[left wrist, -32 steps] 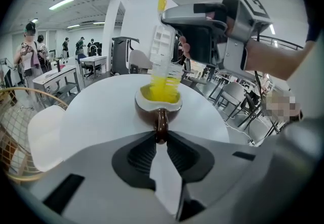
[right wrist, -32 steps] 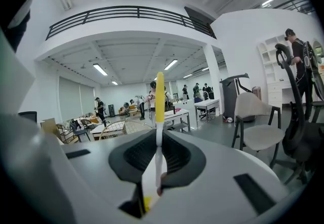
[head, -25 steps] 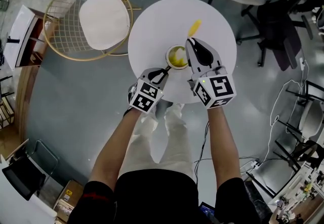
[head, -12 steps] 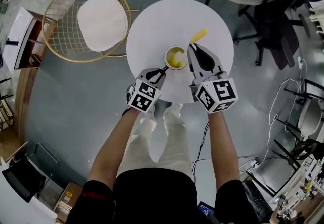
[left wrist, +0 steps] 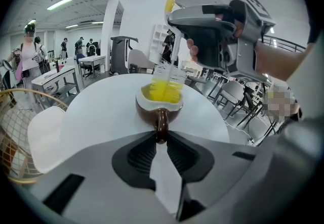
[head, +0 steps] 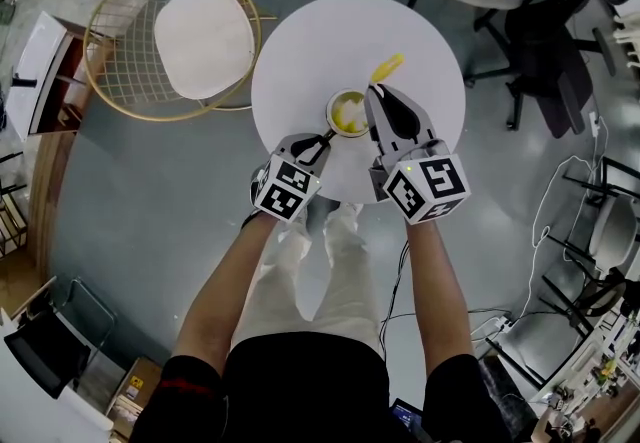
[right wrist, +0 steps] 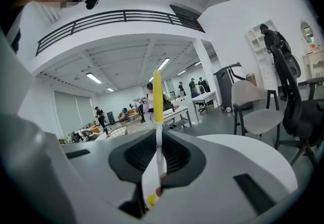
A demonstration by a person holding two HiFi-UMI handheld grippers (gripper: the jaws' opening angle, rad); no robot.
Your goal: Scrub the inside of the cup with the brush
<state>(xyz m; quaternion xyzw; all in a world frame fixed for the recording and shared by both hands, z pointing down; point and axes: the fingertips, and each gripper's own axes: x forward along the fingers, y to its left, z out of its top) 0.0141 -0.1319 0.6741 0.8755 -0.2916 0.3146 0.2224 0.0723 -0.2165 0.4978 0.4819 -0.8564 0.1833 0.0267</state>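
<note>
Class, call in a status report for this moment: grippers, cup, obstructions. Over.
Left gripper shut on cup by its handle. Right gripper shut on brush, bristles down in cup. Nothing in the way on table.

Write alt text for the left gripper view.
The left gripper grips the handle of a brown cup on a round white table. From above, the right gripper holds a yellow brush with its bristles down inside the cup.
</note>
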